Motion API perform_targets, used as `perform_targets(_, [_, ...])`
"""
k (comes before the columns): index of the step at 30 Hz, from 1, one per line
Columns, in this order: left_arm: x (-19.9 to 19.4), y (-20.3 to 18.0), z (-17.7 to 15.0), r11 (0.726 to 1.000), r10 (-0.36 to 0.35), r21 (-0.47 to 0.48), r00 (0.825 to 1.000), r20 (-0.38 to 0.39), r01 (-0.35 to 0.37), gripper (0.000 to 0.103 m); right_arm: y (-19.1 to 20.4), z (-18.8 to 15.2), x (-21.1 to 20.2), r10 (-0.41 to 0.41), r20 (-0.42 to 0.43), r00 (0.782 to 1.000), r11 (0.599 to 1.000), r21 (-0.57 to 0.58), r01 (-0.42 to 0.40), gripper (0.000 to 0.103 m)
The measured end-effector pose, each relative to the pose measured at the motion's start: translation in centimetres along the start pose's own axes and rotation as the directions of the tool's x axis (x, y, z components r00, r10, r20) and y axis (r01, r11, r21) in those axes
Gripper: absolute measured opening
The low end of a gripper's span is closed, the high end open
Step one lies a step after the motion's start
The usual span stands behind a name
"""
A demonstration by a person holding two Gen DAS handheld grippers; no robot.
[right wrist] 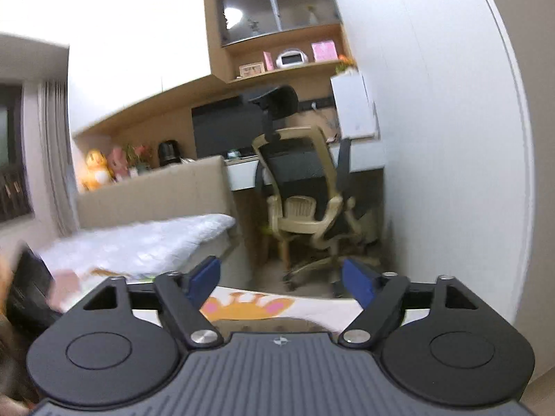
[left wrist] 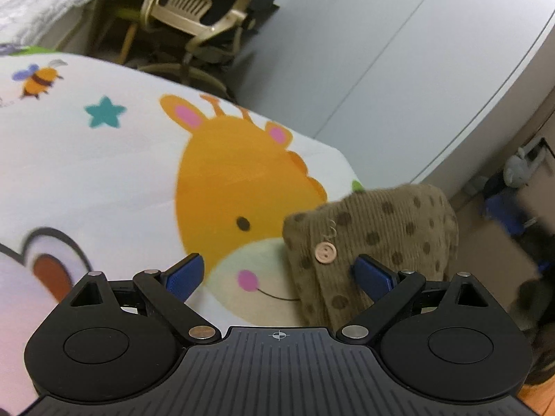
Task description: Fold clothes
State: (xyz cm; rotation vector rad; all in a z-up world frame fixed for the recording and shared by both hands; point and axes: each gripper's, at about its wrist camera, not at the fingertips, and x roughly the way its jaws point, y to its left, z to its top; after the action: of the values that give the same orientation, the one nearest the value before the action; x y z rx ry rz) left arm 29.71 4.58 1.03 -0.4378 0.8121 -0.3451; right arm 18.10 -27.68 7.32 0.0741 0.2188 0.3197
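The olive-brown dotted knit cardigan (left wrist: 371,239) lies bunched on the cartoon-giraffe blanket (left wrist: 104,159), ready for folding. The left gripper (left wrist: 279,274) and right gripper (right wrist: 281,279) hover with jaws apart, empty.

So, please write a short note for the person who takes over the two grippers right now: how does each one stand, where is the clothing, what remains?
Left hand-held gripper: open, empty, low over the bed.
Right hand-held gripper: open, empty, raised, facing the desk chair.
Clothing: the brown dotted knit garment, with one pale button, lies bunched on the giraffe blanket near the bed's edge, just ahead of the left gripper's right finger.
Done: cannot tell whether any fold is made.
Left: grasp the garment, spread it flat, fold it.
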Motion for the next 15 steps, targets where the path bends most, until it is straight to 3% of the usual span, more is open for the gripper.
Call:
perform_targets(3, [-1.4, -1.6, 0.4, 0.985, -0.171, 0.045, 0.985, 0.028, 0.169, 0.097, 0.8, -2.2, -0.2, -0.049, -0.106, 0.993, 0.992, -0.122, 0.035, 0.08])
perform_targets(7, [-1.4, -4.6, 0.8, 0.92, -0.382, 0.104, 0.924, 0.03, 0.377, 0.097, 1.8, -6.3, 0.0, 0.001, -0.266, 0.964, 0.985, -0.164, -0.047, 0.08])
perform_targets(9, [0.5, -5.9, 1.1, 0.903, -0.421, 0.091, 0.907, 0.0, 0.42, 0.097, 2.4, -7.4, 0.7, 0.032, -0.303, 0.953, 0.984, -0.155, -0.083, 0.08])
perform_targets(10, [1.7, -6.3, 1.2, 0.905, -0.419, 0.077, 0.908, -0.018, 0.419, 0.097, 2.9, -7.5, 1.2, 0.044, -0.307, 0.951, 0.983, -0.158, -0.097, 0.08])
perform_targets(13, [4.9, -5.4, 2.0, 0.932, -0.362, 0.012, 0.932, -0.033, 0.362, 0.096, 4.0, -7.5, 2.7, 0.083, -0.307, 0.948, 0.977, -0.164, -0.139, 0.081])
perform_targets(15, [6.3, -4.2, 2.5, 0.942, -0.334, -0.035, 0.942, -0.031, 0.332, 0.085, 4.7, -7.2, 3.6, 0.109, -0.294, 0.95, 0.975, -0.154, -0.16, 0.083])
